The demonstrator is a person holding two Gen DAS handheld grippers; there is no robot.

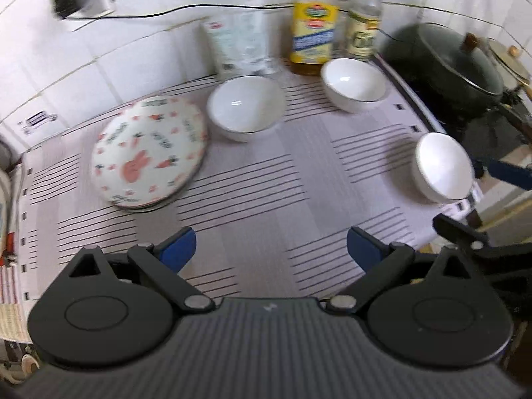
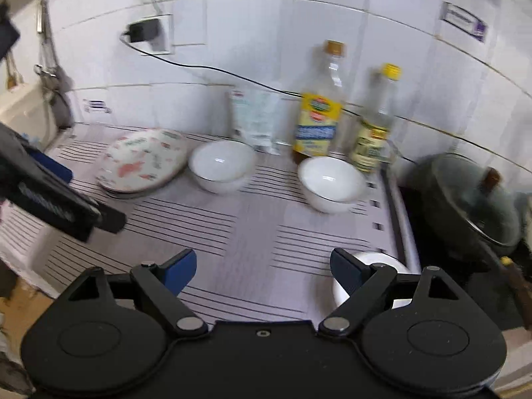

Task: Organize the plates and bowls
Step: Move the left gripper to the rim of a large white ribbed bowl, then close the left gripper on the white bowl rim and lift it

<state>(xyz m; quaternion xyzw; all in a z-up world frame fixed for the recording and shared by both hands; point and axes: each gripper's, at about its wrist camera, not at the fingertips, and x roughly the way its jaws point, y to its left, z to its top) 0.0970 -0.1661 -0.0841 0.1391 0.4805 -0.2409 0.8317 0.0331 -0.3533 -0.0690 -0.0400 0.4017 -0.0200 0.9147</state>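
Left wrist view first: we see our left gripper [image 1: 271,249] with its blue pads spread wide and nothing between them. It hangs over a pale cloth with thin dark stripes [image 1: 266,199]. On the cloth lies a round white plate with pink bunny pictures [image 1: 149,151], on the left. Just beside it sits a white bowl with a thin dark rim [image 1: 245,107]. A second white bowl [image 1: 354,83] sits farther right, near a tall yellow oil bottle [image 1: 314,30]. A third white bowl [image 1: 444,166] sits near the right edge of the cloth, well apart from the others. A dark pot with a glass lid [image 1: 459,63] stands to the right.

Right wrist view next: our right gripper [image 2: 262,269] is spread wide too, holding nothing. The third bowl [image 2: 382,266] peeks out behind its right finger. The left gripper's black body [image 2: 60,199] shows at the left edge.
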